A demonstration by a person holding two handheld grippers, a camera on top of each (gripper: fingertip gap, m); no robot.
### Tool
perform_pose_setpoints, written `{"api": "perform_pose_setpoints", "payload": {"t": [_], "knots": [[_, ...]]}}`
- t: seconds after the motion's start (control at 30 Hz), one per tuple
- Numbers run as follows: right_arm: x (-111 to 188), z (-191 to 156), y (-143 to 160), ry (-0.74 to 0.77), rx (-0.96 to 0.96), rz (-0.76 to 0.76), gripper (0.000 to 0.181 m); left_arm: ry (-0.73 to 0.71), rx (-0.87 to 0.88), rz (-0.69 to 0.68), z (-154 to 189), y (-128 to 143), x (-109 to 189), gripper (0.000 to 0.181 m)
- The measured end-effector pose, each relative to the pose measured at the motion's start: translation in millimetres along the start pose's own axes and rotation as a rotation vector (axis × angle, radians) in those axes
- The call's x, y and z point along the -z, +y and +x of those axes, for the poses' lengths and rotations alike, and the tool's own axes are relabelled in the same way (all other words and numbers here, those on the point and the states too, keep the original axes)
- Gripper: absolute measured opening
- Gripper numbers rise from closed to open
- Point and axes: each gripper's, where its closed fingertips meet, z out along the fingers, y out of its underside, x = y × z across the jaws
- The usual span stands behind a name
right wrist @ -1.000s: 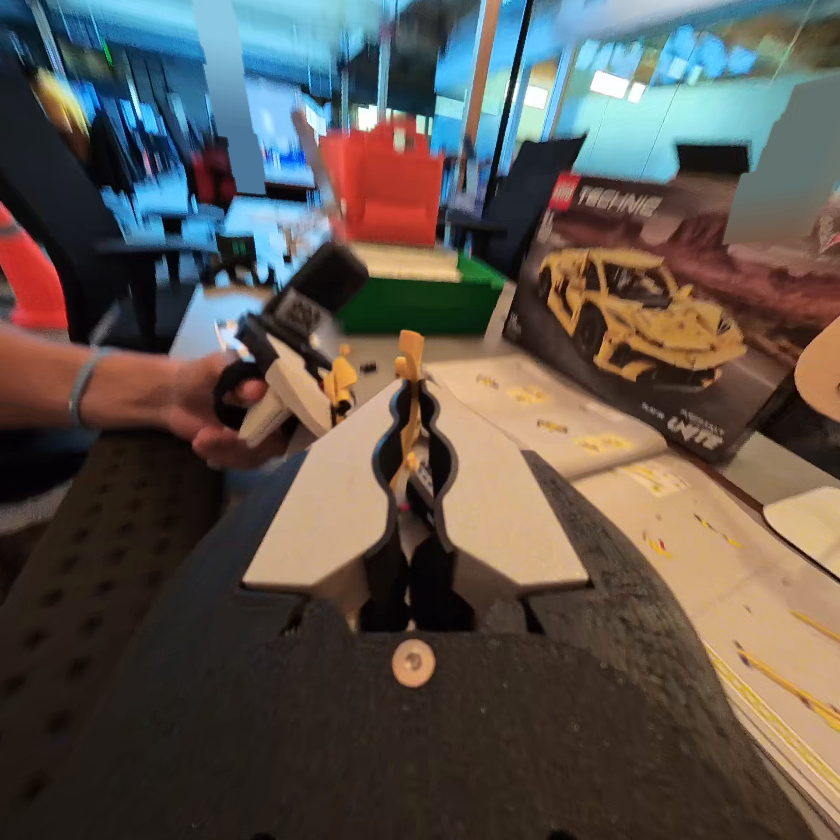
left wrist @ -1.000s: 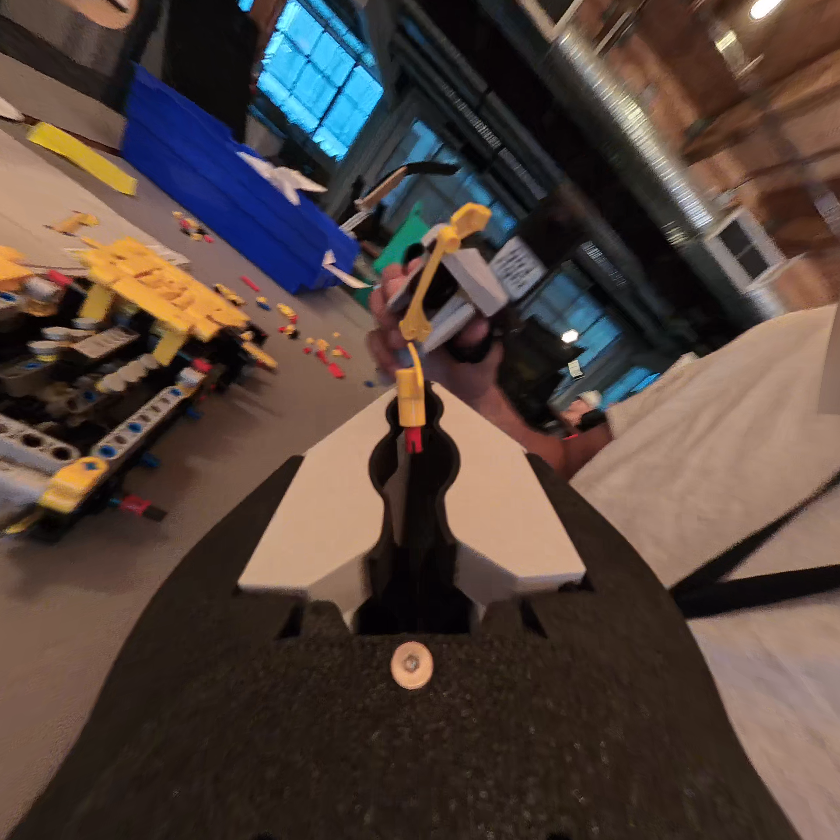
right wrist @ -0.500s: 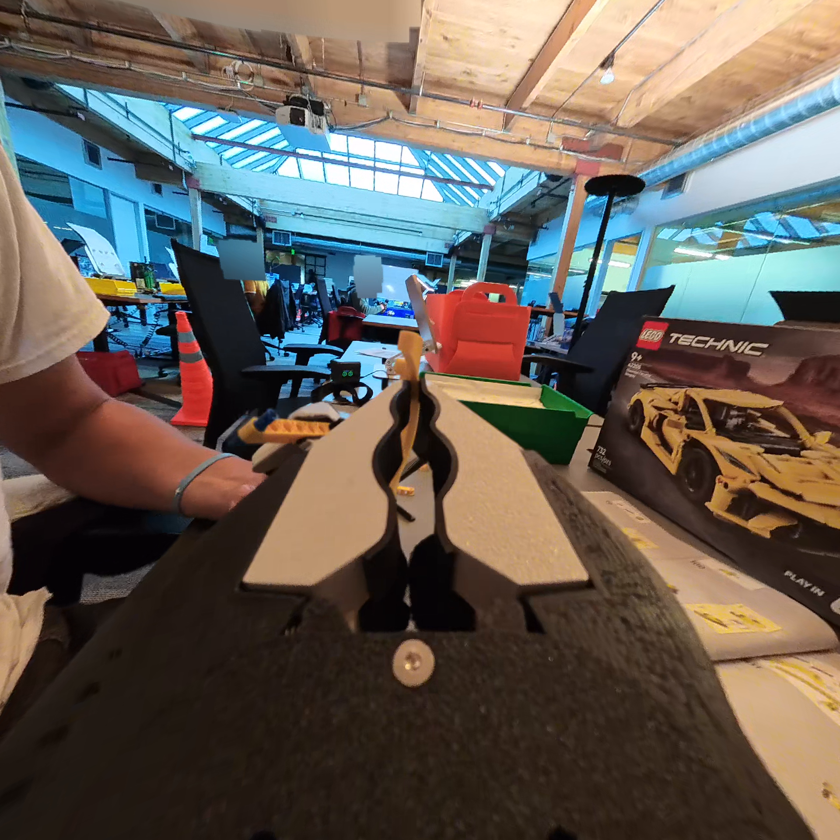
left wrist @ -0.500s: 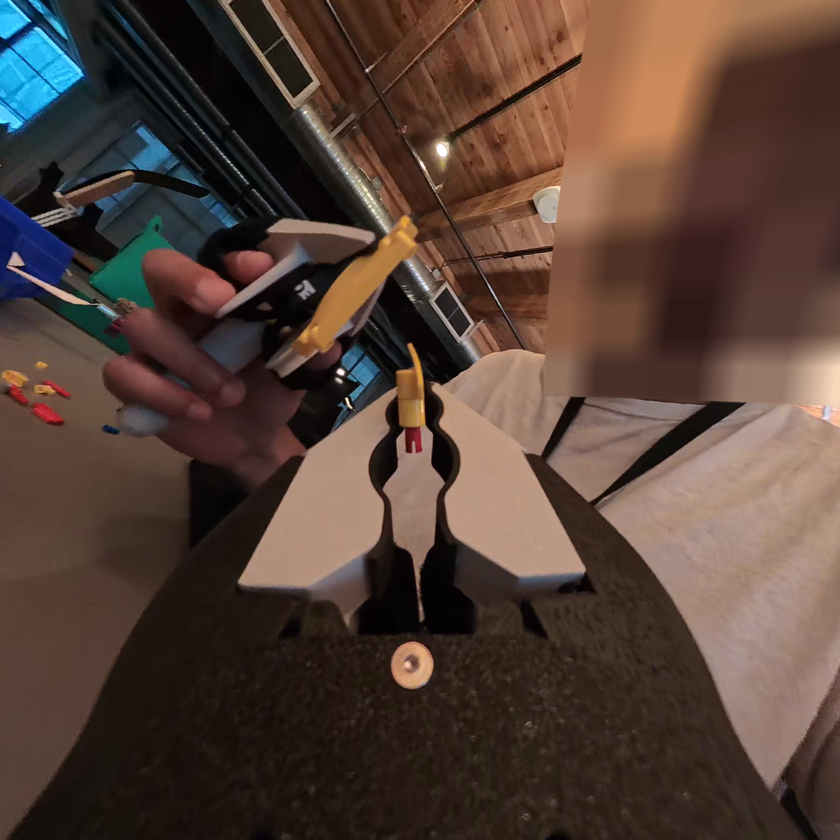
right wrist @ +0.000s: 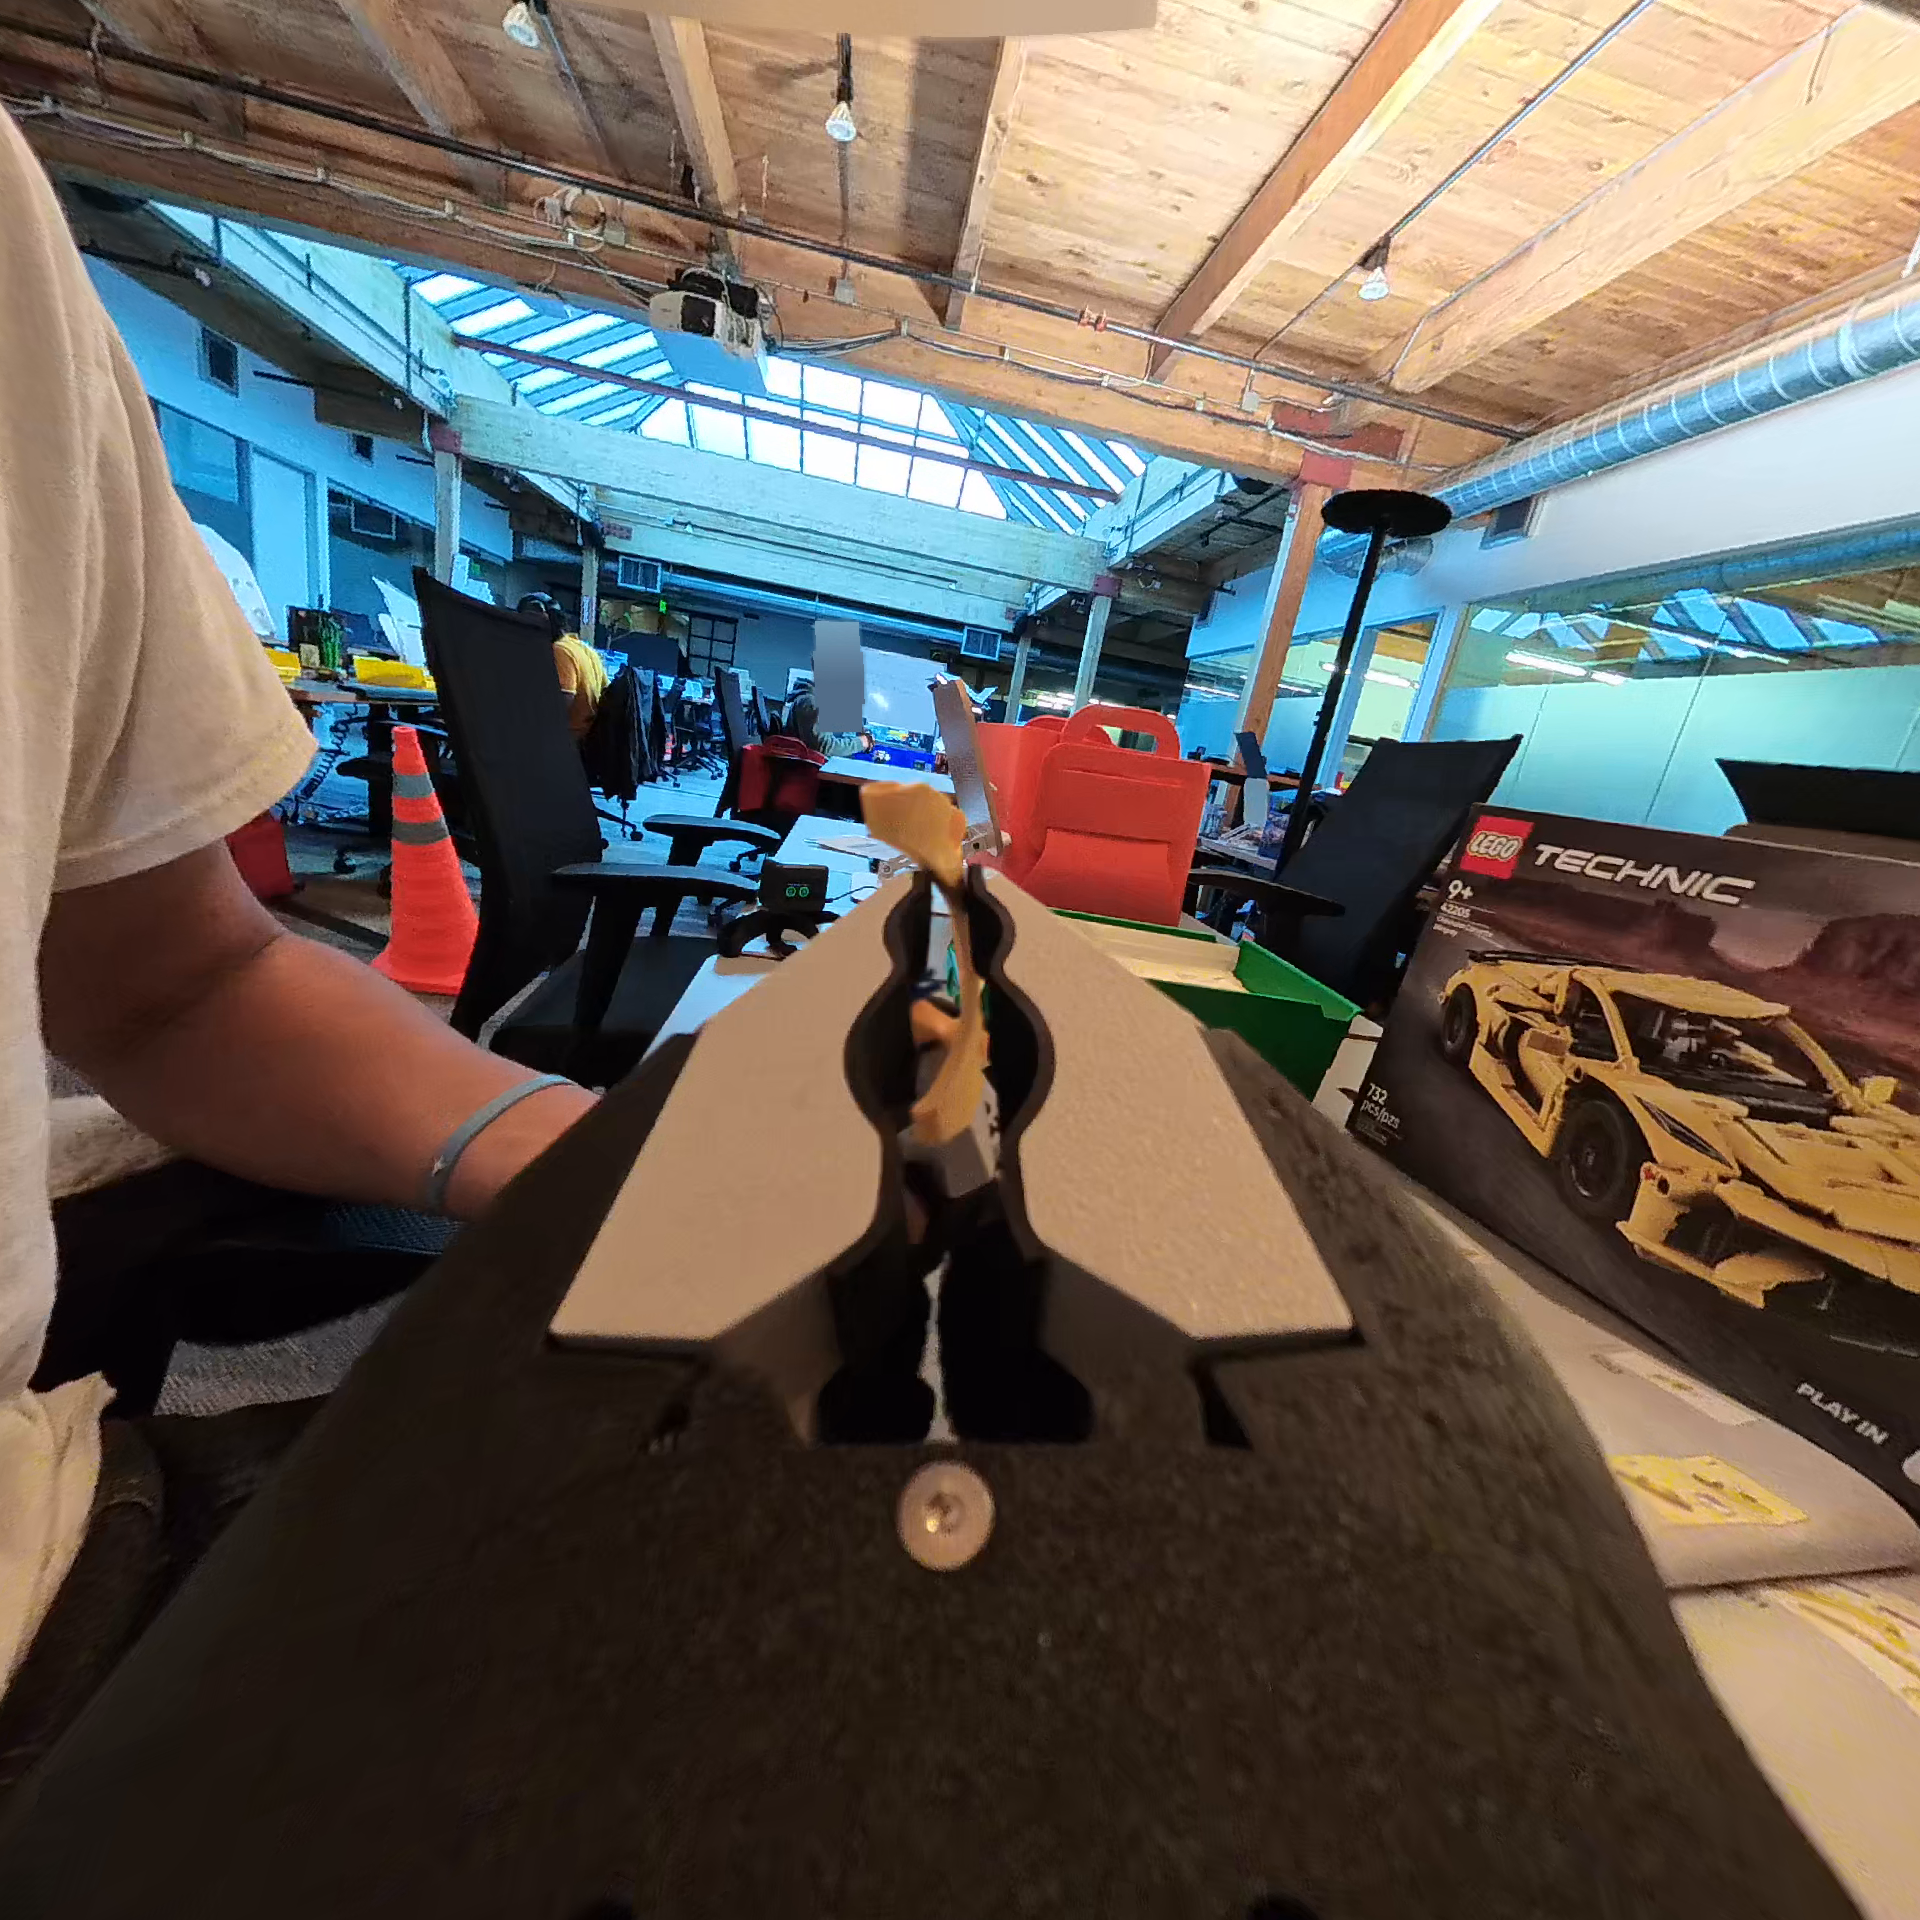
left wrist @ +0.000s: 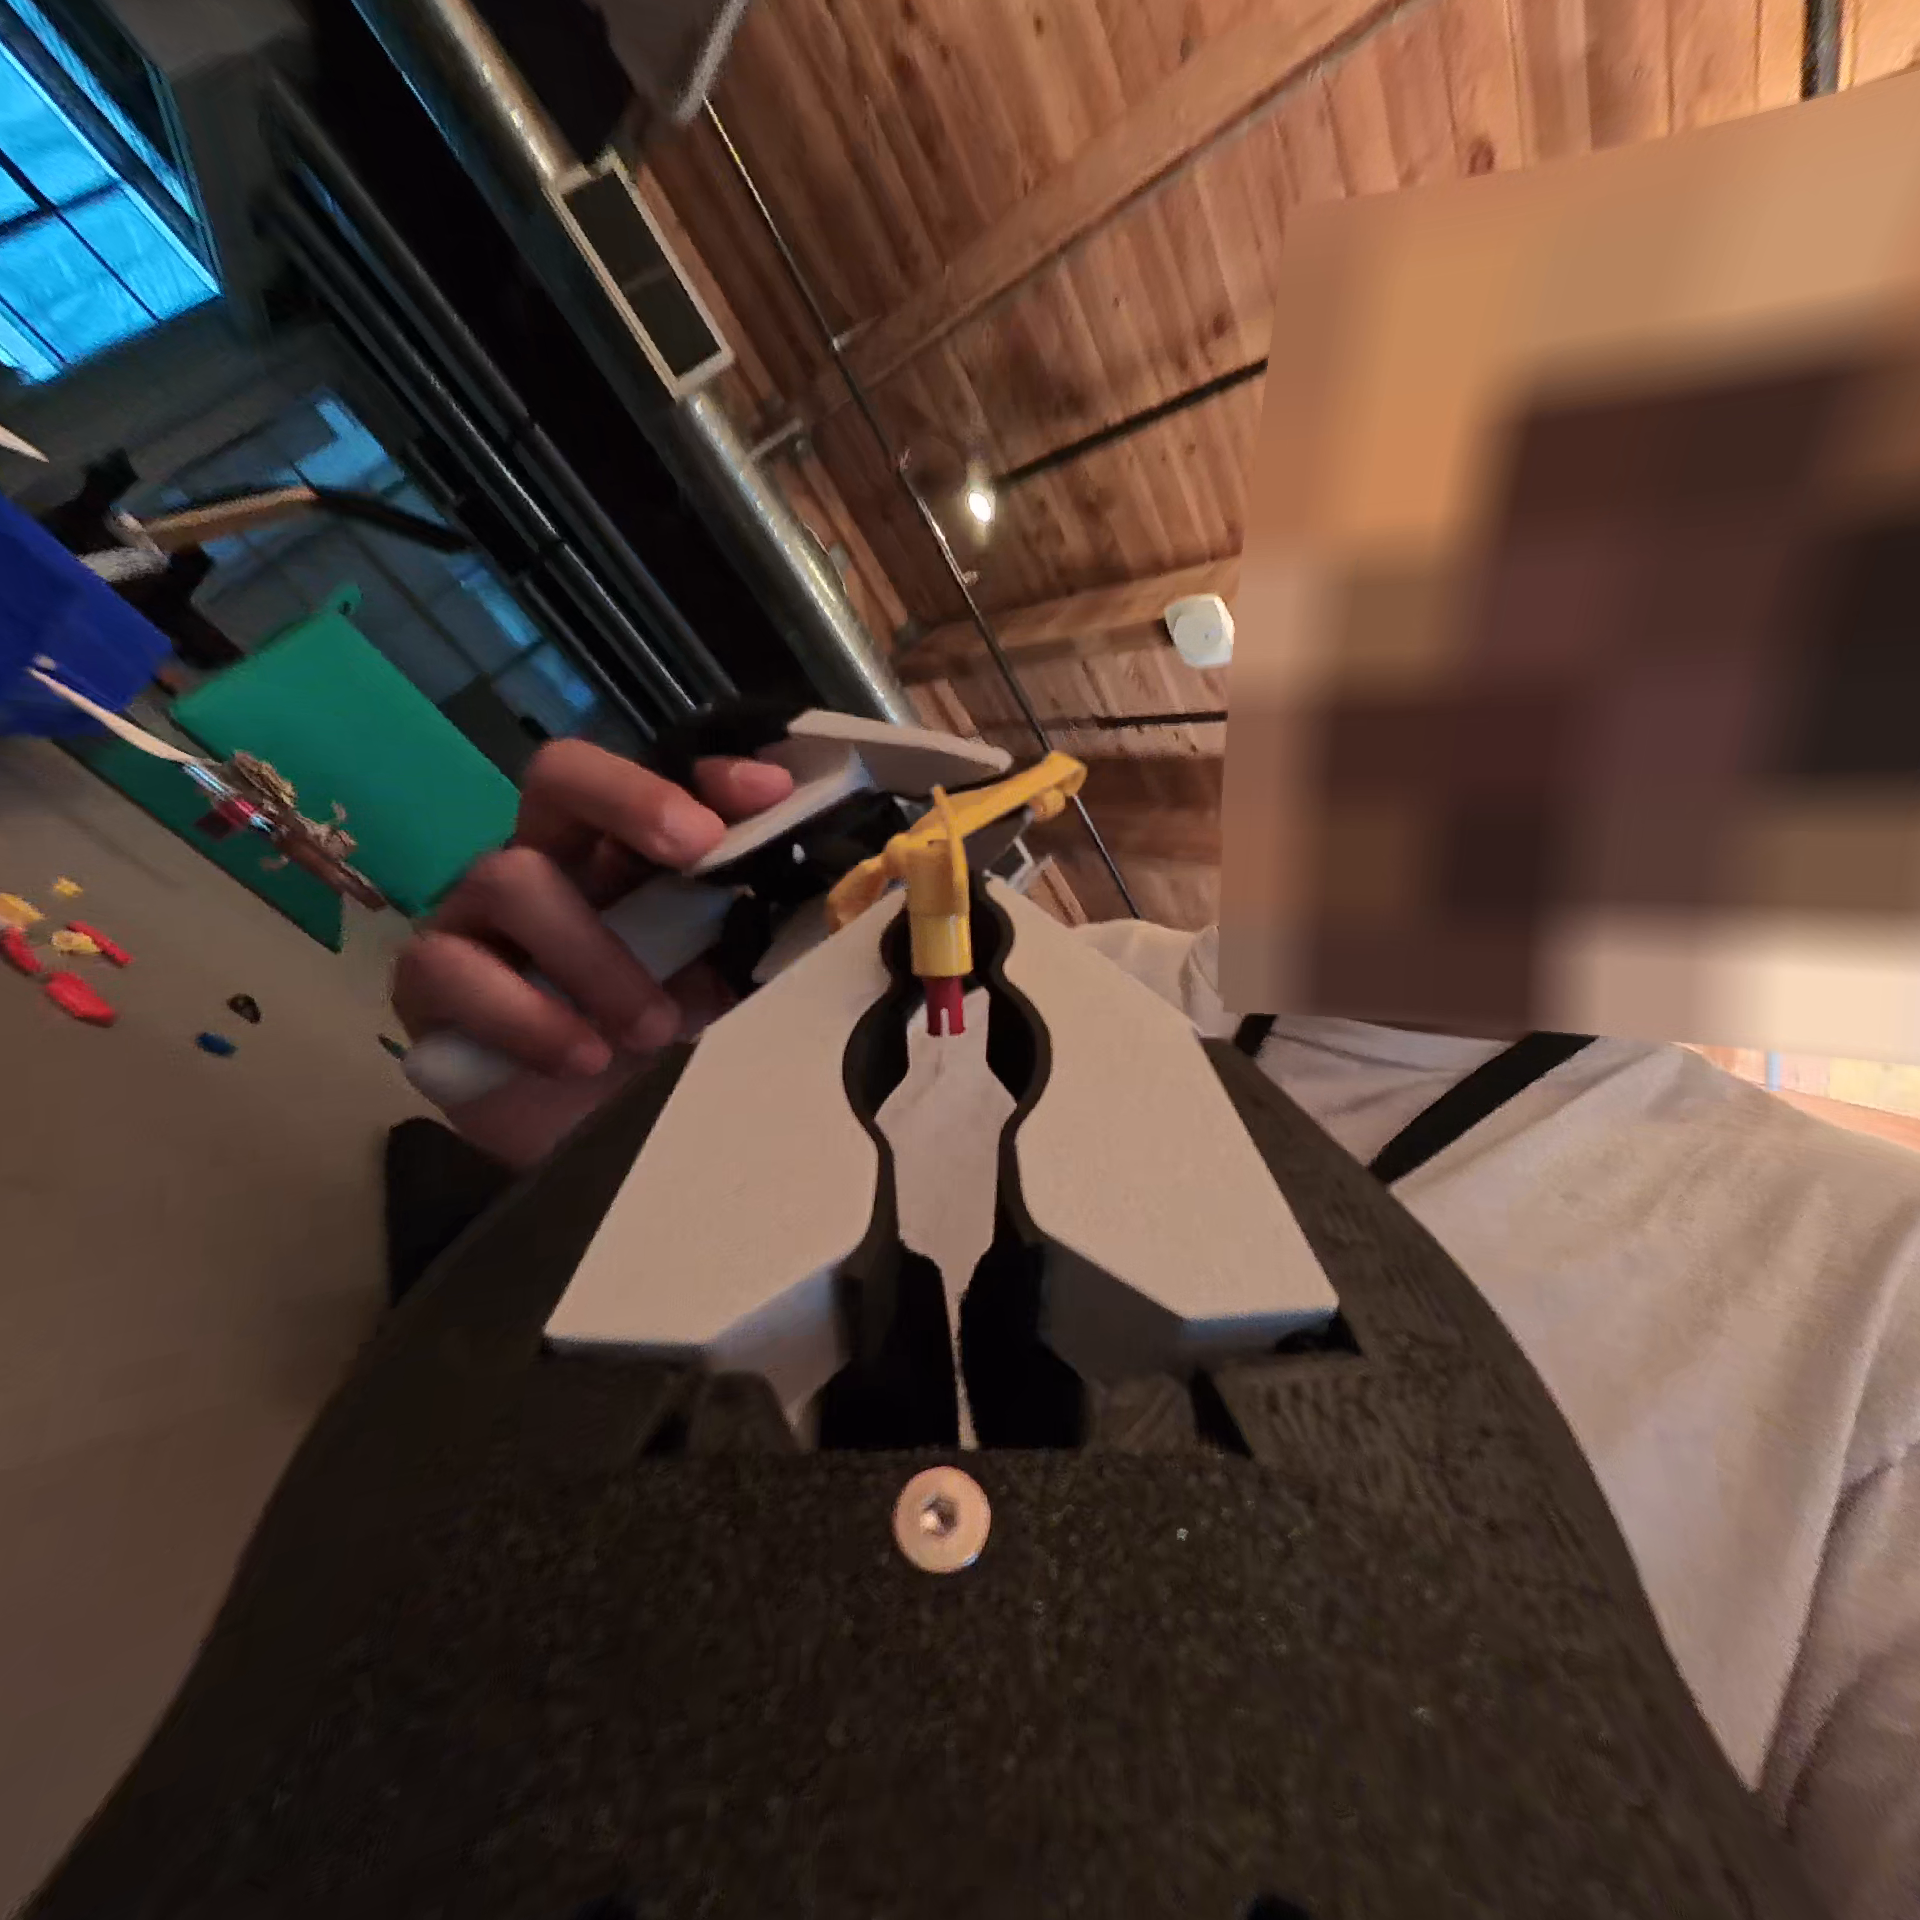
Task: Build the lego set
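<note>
Two grippers, each clenched on a yellow part, meet in mid-air above the table.

Going left to right in the left wrist view, we see loose red and yellow pieces (left wrist: 62, 961) scattered on the grey table (left wrist: 156, 1195), then a hand (left wrist: 551, 935) holding the right gripper (left wrist: 997, 810), which grasps a long curved yellow piece (left wrist: 977, 816). Just beside it, our left gripper (left wrist: 940, 935) pinches a small yellow connector (left wrist: 938, 920) with a red pin (left wrist: 943, 1006) at its fingertips; the connector touches the curved piece. In the right wrist view we see a forearm (right wrist: 281, 1049) at left, the curved piece between the closed fingers at centre, and the set's box (right wrist: 1662, 1060) standing on the table at right.
</note>
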Motion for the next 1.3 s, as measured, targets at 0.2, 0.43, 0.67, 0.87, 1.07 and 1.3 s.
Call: {"api": "perform_pose_setpoints", "payload": {"t": [0.2,0.43,0.67,0.87,1.07,1.3], "knots": [[10.4,-1.0,7.4,0.001,-0.061,-0.017,0.004,-0.009,-0.041,0.018,3.4,-3.7,2.3,0.006],[22.8,4.5,10.8,0.049,-0.006,-0.053,0.002,-0.043,-0.055,-0.017,-0.9,2.0,0.8,0.006],[30.1,11.8,-12.1,0.083,0.23,-0.097,0.002,-0.115,0.011,-0.093,-19.0,17.2,-1.5,0.006],[11.8,16.9,-8.9,0.069,0.07,-0.011,0.002,-0.088,0.066,-0.167,-21.9,34.0,-12.0,0.007],[58.1,21.4,86.6,0.048,0.106,-0.672,0.002,-0.385,-0.039,-0.182,-50.5,25.3,17.0,0.006],[153.8,-16.7,162.5,-0.092,-0.233,-1.259,0.002,-0.899,0.039,-0.542,-117.3,63.4,68.7,0.007]]}}
